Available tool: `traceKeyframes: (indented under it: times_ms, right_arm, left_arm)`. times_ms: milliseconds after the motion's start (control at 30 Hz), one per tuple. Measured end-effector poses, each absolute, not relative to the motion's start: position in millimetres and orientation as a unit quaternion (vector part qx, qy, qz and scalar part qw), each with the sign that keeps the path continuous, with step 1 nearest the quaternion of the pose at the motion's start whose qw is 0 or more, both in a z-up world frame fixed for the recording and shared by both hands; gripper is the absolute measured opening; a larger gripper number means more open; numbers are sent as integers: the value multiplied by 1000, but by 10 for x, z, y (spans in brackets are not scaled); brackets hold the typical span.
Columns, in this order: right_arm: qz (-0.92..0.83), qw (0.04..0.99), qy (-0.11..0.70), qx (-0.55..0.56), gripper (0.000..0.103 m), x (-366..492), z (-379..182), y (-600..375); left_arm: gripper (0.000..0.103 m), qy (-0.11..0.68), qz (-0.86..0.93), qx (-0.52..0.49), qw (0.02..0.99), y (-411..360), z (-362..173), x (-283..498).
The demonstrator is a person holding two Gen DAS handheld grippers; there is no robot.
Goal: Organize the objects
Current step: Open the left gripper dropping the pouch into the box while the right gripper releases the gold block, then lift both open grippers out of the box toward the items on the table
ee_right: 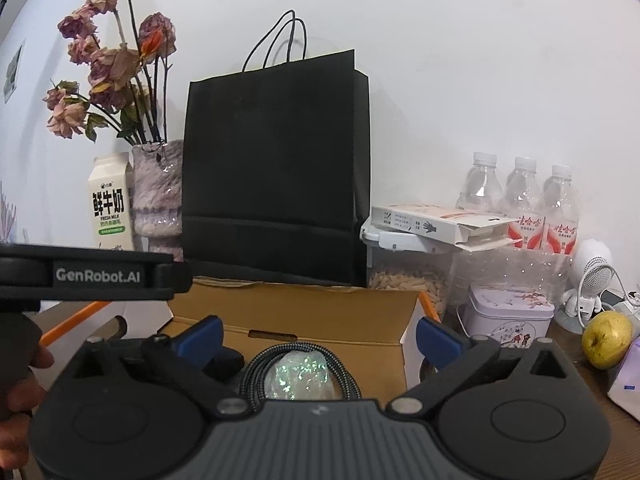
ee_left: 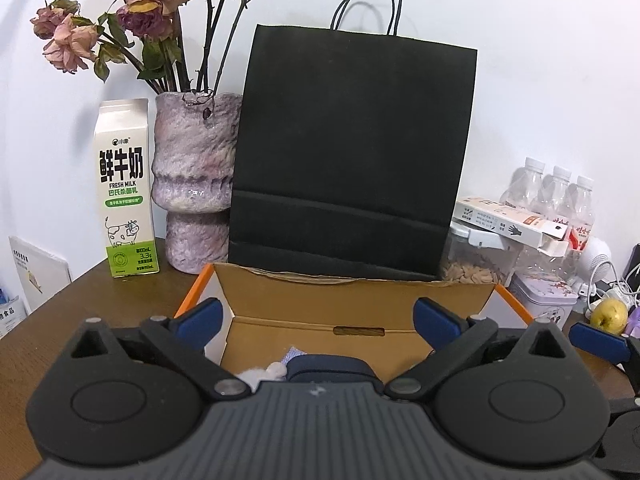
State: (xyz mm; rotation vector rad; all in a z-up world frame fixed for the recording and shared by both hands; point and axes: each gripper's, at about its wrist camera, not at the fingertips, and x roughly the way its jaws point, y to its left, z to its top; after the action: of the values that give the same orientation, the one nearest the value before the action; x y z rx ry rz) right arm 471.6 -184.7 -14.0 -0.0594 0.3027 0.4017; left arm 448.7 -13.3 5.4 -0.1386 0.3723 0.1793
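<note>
While both of your claws, the left gripper (ee_left: 316,318) and the right gripper (ee_right: 318,336), stand spread wide and empty over the cardboard box (ee_left: 360,294), some sorting looks done; a braided cable (ee_right: 256,368), a shiny wrapped packet (ee_right: 300,376) and a dark pouch (ee_left: 328,366) already lie inside; the apple (ee_right: 606,338), tin (ee_right: 510,314) and milk carton (ee_left: 126,188) on the table (ee_left: 84,300) may be left.
</note>
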Motion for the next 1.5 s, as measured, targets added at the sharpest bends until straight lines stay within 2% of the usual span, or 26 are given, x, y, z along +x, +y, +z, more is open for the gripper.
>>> traceKeyframes:
  times_ms: [733, 1500]
  right_arm:
    - [198, 968, 152, -24, 103, 4649, -113, -1896]
    - [187, 971, 145, -30, 103, 4115, -72, -2148]
  left_arm:
    - [103, 180, 91, -74, 977, -136, 89, 4382]
    - [103, 175, 78, -82, 978, -249, 177, 3703]
